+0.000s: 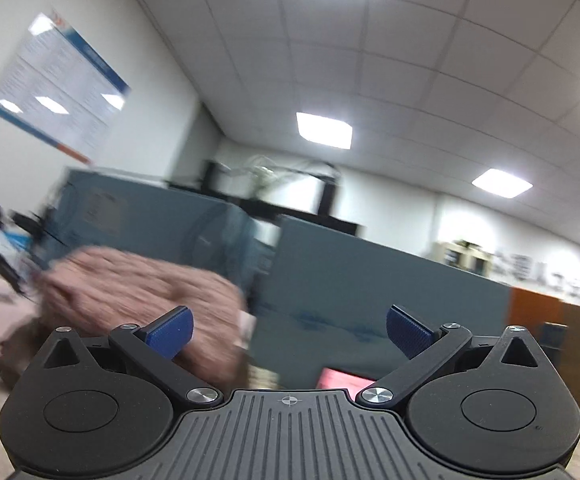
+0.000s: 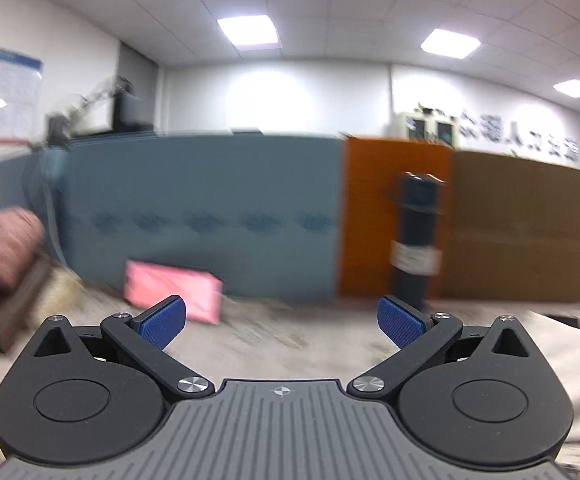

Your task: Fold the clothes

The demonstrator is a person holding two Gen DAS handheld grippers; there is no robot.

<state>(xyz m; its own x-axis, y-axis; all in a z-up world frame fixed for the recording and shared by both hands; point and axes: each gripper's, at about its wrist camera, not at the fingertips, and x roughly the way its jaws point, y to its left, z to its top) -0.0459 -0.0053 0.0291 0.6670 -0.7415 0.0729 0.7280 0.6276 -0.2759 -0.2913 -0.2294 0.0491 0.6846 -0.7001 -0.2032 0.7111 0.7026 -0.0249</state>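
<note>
Two hand-held grippers are in view, both raised and looking out across the room rather than down at the work. Starting at the left, the left hand-held gripper (image 1: 290,330) has its blue-padded fingers spread wide with nothing between them. Beyond its left finger (image 1: 172,331) and a little further left lies the fuzzy dusty-pink knitted garment (image 1: 138,296), bunched in a rounded heap; it is blurred, so its long axis cannot be told, though the heap seems to spread more sideways than away. It lies near this gripper, ahead and to the left, not between the fingers.

Moving right, the right hand-held gripper (image 2: 282,322) is likewise spread apart and empty. From its view the same garment shows only at the far left edge, well apart, resting on something dark brown. Ahead on the pale bench (image 2: 290,340) lies a flat pink rectangular packet (image 2: 174,292), just beyond the left fingertip, backed by a blue-grey partition (image 2: 210,216).

By my reckoning the left gripper is the nearer one to the garment, and a first grasp would call for tipping down and swinging leftward.
</note>
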